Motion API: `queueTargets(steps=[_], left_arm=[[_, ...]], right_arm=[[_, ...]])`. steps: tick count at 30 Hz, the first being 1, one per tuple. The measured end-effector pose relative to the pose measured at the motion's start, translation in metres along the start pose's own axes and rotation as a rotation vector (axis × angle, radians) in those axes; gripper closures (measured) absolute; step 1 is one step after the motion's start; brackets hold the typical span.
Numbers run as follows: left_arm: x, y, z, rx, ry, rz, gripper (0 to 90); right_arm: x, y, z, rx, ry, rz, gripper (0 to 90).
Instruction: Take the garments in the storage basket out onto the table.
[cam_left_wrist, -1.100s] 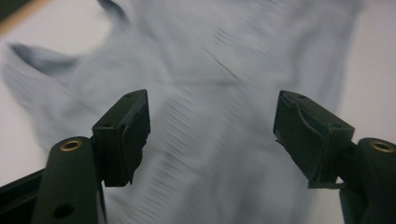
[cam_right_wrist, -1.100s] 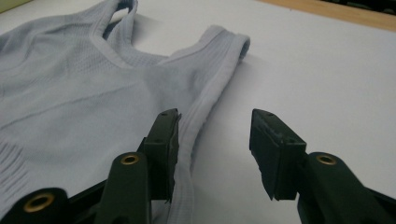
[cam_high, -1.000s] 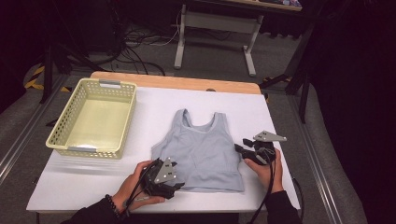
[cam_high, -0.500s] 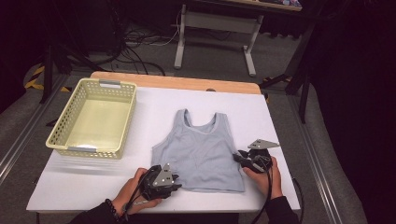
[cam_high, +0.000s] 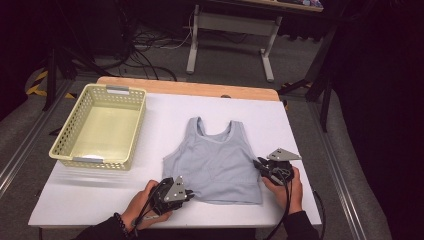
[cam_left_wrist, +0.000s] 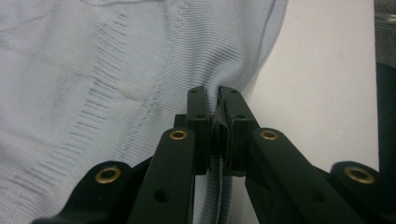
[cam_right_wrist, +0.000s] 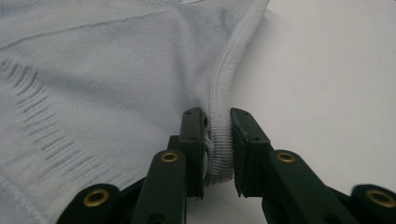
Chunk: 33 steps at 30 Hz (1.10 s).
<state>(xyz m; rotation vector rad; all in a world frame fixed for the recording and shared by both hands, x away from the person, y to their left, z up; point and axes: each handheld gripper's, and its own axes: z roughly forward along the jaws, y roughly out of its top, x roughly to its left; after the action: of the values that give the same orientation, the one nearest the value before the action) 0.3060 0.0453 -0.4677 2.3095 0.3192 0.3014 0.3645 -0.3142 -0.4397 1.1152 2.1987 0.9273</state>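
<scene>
A light grey tank top (cam_high: 220, 160) lies flat on the white table (cam_high: 95, 197), neck away from me. My left gripper (cam_high: 189, 194) sits at the garment's near-left hem corner. In the left gripper view it (cam_left_wrist: 212, 93) is shut, with a fold of the tank top (cam_left_wrist: 93, 70) pinched between its jaws. My right gripper (cam_high: 258, 165) is at the garment's right side edge. In the right gripper view its jaws (cam_right_wrist: 217, 114) have just been closing, and the ribbed edge of the tank top (cam_right_wrist: 93, 70) is squeezed between them.
A pale yellow perforated basket (cam_high: 65, 152) stands empty at the table's far left. A wooden strip (cam_high: 200, 89) runs along the far edge. Beyond it are a desk frame (cam_high: 192, 45) and floor cables (cam_high: 145, 42).
Both grippers' jaws have closed onto the tank top's edges. The right gripper has slid a little nearer to me and towards the garment; the left hand has hardly shifted.
</scene>
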Motion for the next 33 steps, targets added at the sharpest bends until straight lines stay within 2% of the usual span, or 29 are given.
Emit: queueTargets(steps=[1,2,4,6,8,9,12,17,19,22,24,26,27,28,31,33], left_arm=[[0.0,0.0,0.0,-0.001,0.001,0.004,84.2],[0.0,0.0,0.0,-0.001,0.005,0.012,84.2],[0.0,0.0,0.0,0.003,0.003,0.007,84.2],[0.0,-0.001,0.0,0.002,0.002,0.011,84.2],[0.0,-0.001,0.0,0.003,0.0,0.008,84.2],[0.001,-0.001,0.0,0.0,-0.003,0.009,84.2],[0.001,-0.002,0.001,-0.004,-0.003,0.014,84.2],[0.001,-0.002,0.001,-0.005,0.0,0.016,84.2],[0.0,-0.002,0.001,-0.003,0.001,0.019,84.2],[0.0,-0.002,0.001,-0.004,0.0,0.019,84.2],[0.0,-0.002,0.001,-0.008,0.0,0.022,84.2],[0.0,-0.002,0.001,-0.003,0.003,0.026,84.3],[0.0,-0.002,0.001,0.0,0.007,0.043,84.4],[0.0,-0.001,0.001,-0.005,0.004,0.055,84.5],[0.002,-0.002,0.001,-0.005,-0.008,0.038,84.5],[0.001,-0.001,0.001,-0.009,-0.012,0.025,84.8]], right_arm=[[0.0,0.0,0.0,0.0,-0.002,0.001,73.7],[-0.001,0.001,-0.003,-0.01,-0.024,0.006,71.3],[-0.002,0.002,-0.009,-0.031,-0.057,0.012,71.8],[-0.003,0.003,-0.014,-0.054,-0.065,0.027,74.1],[-0.003,0.003,-0.016,-0.064,-0.067,0.027,75.7],[0.002,0.004,-0.02,-0.08,-0.072,0.013,78.7],[0.01,0.005,-0.027,-0.108,-0.07,-0.009,80.0],[0.017,0.002,-0.036,-0.154,-0.046,-0.028,76.9],[0.018,-0.001,-0.036,-0.145,-0.03,-0.023,75.5],[0.017,-0.006,-0.031,-0.117,-0.032,-0.022,74.9],[0.01,-0.013,-0.023,-0.073,-0.018,0.007,72.8],[0.006,-0.017,-0.016,-0.048,-0.013,0.017,72.6],[0.005,-0.018,-0.014,-0.036,-0.008,0.022,73.1],[0.005,-0.02,-0.01,-0.023,-0.001,0.021,74.5],[0.007,-0.02,-0.006,-0.006,-0.007,-0.002,76.6],[0.008,-0.018,-0.005,0.016,-0.011,-0.019,82.1]])
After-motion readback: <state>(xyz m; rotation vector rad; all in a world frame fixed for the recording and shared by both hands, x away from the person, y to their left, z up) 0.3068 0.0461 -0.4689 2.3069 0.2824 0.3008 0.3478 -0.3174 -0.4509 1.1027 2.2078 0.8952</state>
